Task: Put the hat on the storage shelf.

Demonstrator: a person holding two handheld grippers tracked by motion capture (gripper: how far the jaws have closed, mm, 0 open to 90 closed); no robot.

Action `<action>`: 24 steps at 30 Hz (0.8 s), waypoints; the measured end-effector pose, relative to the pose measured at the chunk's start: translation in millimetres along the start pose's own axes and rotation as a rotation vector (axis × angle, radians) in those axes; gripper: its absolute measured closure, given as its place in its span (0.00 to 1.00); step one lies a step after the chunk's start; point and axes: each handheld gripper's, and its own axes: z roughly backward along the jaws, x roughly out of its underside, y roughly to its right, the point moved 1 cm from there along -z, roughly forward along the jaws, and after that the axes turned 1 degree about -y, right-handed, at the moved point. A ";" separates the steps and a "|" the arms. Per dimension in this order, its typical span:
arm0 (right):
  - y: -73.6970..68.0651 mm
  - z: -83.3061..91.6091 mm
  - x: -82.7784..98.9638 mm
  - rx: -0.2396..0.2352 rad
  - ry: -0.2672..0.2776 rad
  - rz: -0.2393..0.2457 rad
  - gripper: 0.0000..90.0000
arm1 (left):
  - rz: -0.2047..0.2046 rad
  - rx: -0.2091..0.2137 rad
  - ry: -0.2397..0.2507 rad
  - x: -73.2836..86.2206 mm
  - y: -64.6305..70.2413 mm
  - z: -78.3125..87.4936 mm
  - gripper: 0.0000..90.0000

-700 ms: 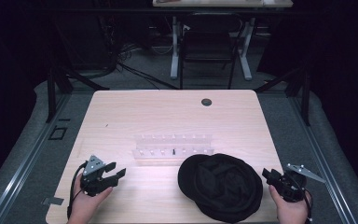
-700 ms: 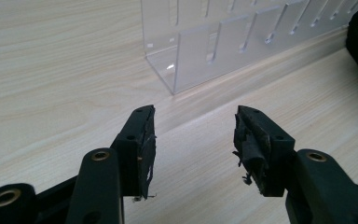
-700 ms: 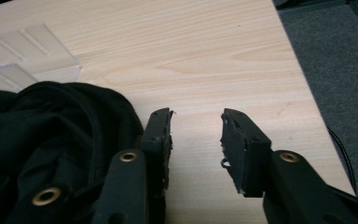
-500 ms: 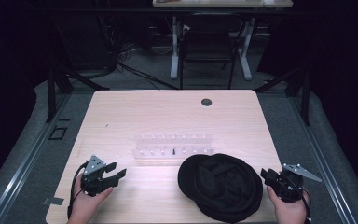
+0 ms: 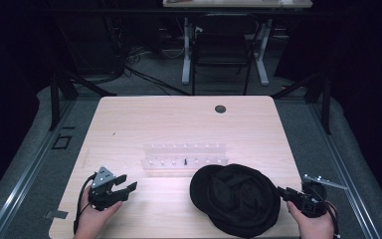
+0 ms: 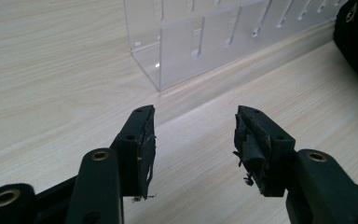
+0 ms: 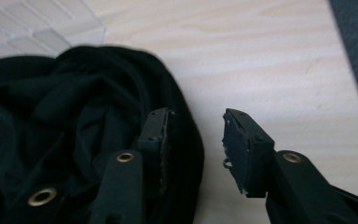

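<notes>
A crumpled black cloth [image 5: 236,196] lies on the wooden table [image 5: 179,124] at the front right; it also shows as black cloth [image 7: 65,126] in the right gripper view. A clear plastic rack [image 5: 185,155] with several slots stands mid-table, and its near corner is the clear rack [image 6: 205,42] ahead of the left jaws. My left gripper [image 5: 129,183] is held low at the front left, open, nothing between its jaws [image 6: 193,135]. My right gripper [image 5: 281,191] sits at the cloth's right edge, open [image 7: 196,135], its left finger [image 7: 156,135] over the cloth's rim.
A small dark round hole [image 5: 220,108] marks the table's far side. A small dark item [image 5: 185,161] stands in the rack. Beyond the table are a chair and desk legs [image 5: 224,55] on grey floor. Bare wood lies between the left gripper and the rack.
The right gripper has edged a little left toward the cloth's rim. The left gripper has stayed put.
</notes>
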 end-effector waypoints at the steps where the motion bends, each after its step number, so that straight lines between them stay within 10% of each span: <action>1: 0.0 -0.8 1.1 -0.004 -0.020 -0.002 0.66 | 0.001 0.000 0.001 0.2 -0.3 -0.5 0.53; 24: 1.6 -12.6 -11.9 -0.035 -0.149 0.004 0.97 | -0.006 0.000 -0.008 0.9 1.6 -1.7 0.53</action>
